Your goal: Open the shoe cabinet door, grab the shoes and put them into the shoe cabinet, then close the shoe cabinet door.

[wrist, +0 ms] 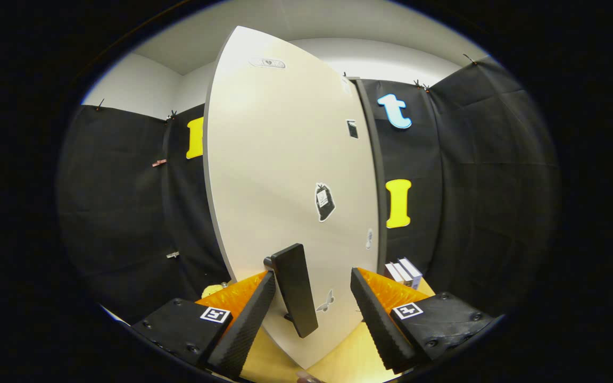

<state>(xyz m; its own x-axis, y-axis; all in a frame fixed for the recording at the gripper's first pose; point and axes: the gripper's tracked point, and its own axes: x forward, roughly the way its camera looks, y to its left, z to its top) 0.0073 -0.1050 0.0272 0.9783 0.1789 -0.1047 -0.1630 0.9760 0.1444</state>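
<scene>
My tongs (312,314) wide open, gripping nothing. Black handle (295,290) sits between my fingers, near left one. White cabinet door (285,175) right ahead.

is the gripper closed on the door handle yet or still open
Open. The gripper has its fingers spread either side of the dark handle on the cabinet door, with a clear gap at one finger.

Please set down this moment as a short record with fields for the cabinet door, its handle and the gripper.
door: pale shoe cabinet door, stickers on its face
handle: dark bar handle on the door's lower part, between the jaws
gripper: gripper open, jaws either side of the handle, not pressing on it
beyond: small boxes right of the door
</scene>
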